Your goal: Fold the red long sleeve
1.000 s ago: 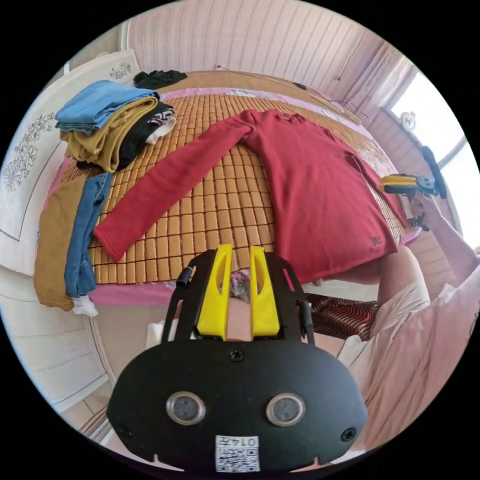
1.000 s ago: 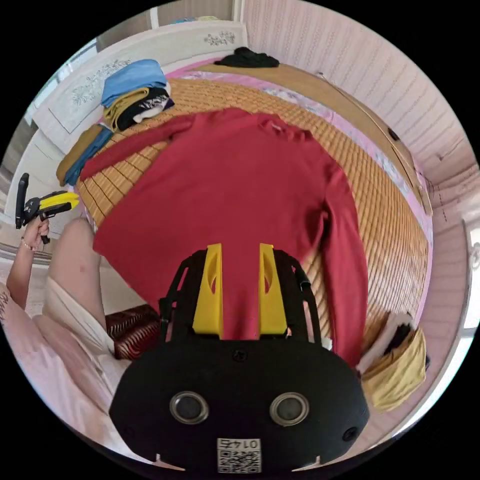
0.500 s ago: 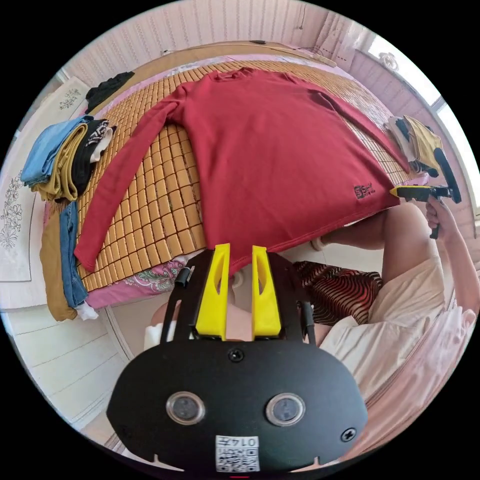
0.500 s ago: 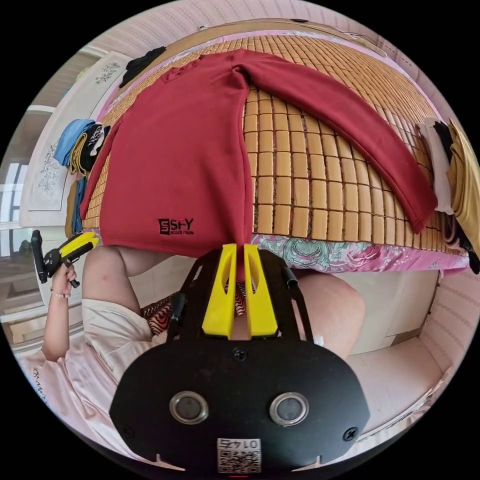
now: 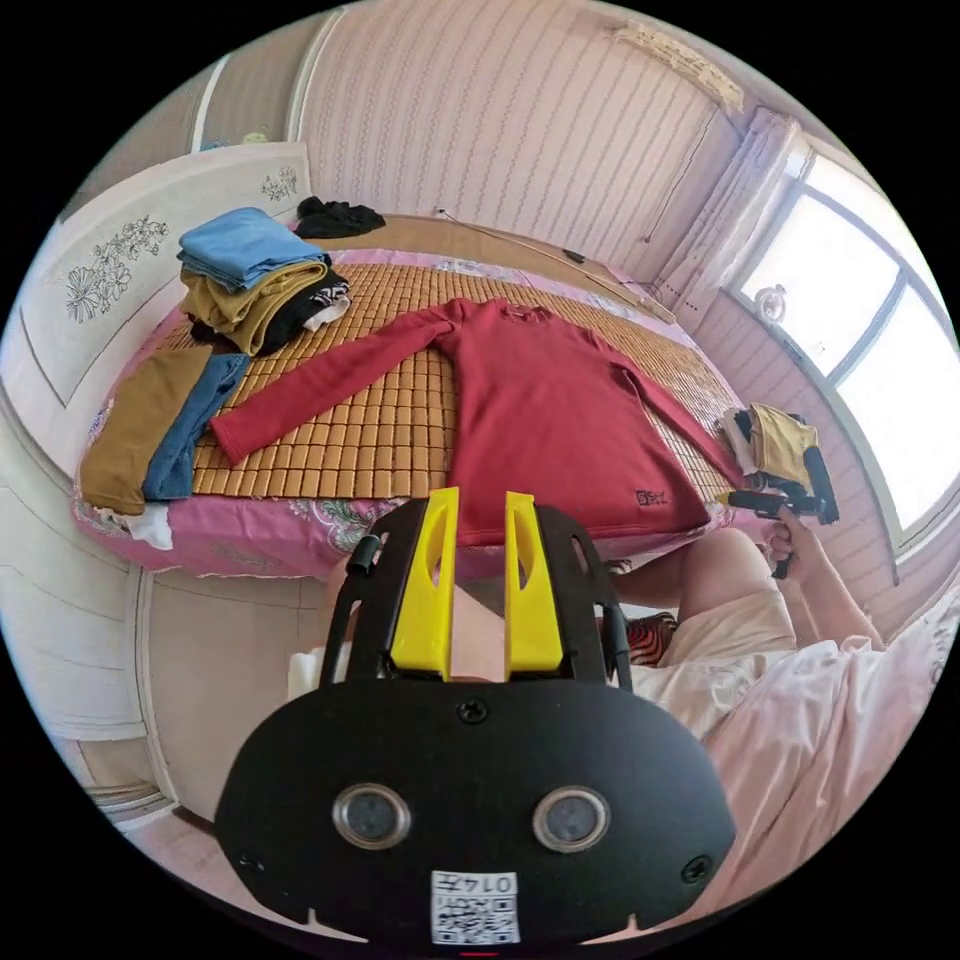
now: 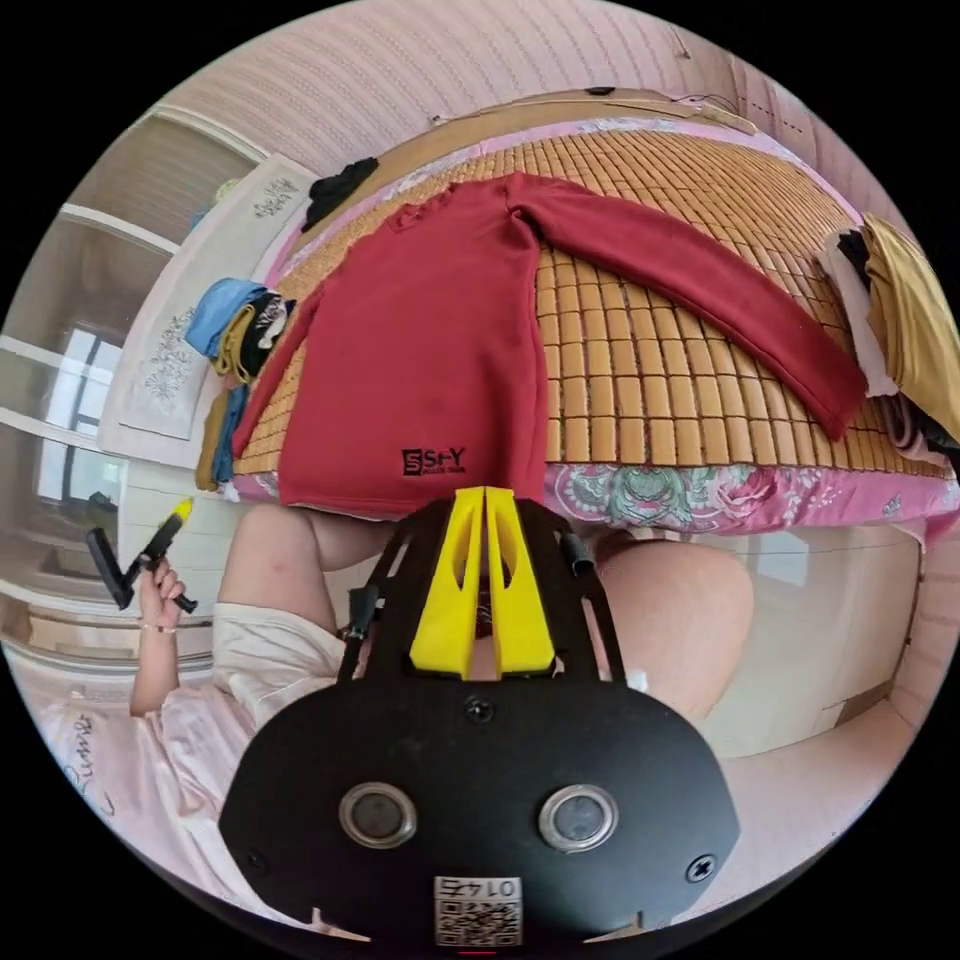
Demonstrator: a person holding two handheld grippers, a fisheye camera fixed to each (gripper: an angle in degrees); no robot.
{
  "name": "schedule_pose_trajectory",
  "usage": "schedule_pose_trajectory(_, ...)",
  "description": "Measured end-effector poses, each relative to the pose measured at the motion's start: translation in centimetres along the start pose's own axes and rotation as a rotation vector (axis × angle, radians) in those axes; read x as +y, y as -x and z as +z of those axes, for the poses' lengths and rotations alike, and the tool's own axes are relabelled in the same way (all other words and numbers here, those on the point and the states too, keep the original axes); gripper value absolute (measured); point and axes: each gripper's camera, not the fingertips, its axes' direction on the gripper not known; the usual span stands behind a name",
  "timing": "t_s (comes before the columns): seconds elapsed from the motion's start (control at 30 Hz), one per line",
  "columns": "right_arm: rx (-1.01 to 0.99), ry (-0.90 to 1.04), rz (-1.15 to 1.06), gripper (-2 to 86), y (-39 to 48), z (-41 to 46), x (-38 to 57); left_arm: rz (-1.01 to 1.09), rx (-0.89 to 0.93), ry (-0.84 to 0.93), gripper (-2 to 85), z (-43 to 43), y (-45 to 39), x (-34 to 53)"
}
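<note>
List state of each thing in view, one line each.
red long sleeve: spread flat on the bamboo mat, both sleeves out, unfolded.
left claw: open, empty, off the bed.
right claw: shut, holding nothing.
clothes stack: folded, piled by the headboard.

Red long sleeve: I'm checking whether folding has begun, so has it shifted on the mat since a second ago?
No. The red long sleeve lies spread flat on the bamboo mat, hem at the same mat edge, sleeves out.
</note>
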Motion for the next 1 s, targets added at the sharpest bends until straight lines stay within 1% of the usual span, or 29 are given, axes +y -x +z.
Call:
schedule_pose_trajectory(0.07,-0.101,-0.059,-0.046,1.5,1.0,-1.7,0.5,-0.064,-0.028,-0.02,8.0,-0.1,2.4,0.6)
schedule_pose_trajectory(0.13,-0.108,-0.086,-0.122,1.9,2.9,-2.7,0.5,-0.146,-0.033,-0.044,8.2,0.0,4.8,1.2)
schedule_pose_trajectory(0.2,-0.078,-0.076,-0.233,3.0,6.4,-2.6,-0.1,-0.248,-0.03,-0.127,8.3,-0.2,7.6,2.1)
schedule_pose_trajectory(0.33,-0.079,0.009,-0.415,5.7,13.3,0.5,-1.9,-0.35,-0.076,-0.169,8.4,0.7,11.4,2.7)
schedule_pose_trajectory(0.4,-0.094,0.084,-0.567,6.2,19.3,3.6,-3.1,-0.422,-0.095,-0.207,8.4,1.5,13.7,2.7)
schedule_pose_trajectory(0.43,-0.094,0.101,-0.607,6.3,21.0,4.4,-3.4,-0.438,-0.099,-0.216,8.4,1.8,14.2,2.6)
schedule_pose_trajectory(0.5,-0.081,0.165,-0.771,6.7,28.0,7.7,-4.4,-0.5,-0.12,-0.241,8.5,2.8,16.3,2.4)
schedule_pose_trajectory(0.53,-0.074,0.177,-0.812,6.9,29.7,8.5,-4.7,-0.512,-0.121,-0.249,8.6,3.1,16.9,2.3)
schedule_pose_trajectory(0.6,-0.055,0.206,-0.945,7.6,36.3,11.6,-5.9,-0.539,-0.119,-0.257,9.0,4.5,19.0,1.8)
schedule_pose_trajectory(0.73,-0.03,0.226,-1.077,8.8,45.3,16.4,-7.9,-0.557,-0.16,-0.219,9.2,6.5,21.9,0.5)
schedule_pose_trajectory(0.8,-0.011,0.246,-1.134,9.3,50.3,20.2,-8.9,-0.57,-0.195,-0.199,9.3,7.7,23.5,-0.4)
schedule_pose_trajectory(0.93,0.046,0.313,-1.187,9.4,56.2,26.4,-9.6,-0.561,-0.204,-0.194,9.4,9.5,24.8,-1.7)
schedule_pose_trajectory(1.0,0.098,0.314,-1.228,10.1,59.1,29.4,-9.1,-0.553,-0.196,-0.16,9.2,11.3,25.3,-2.5)
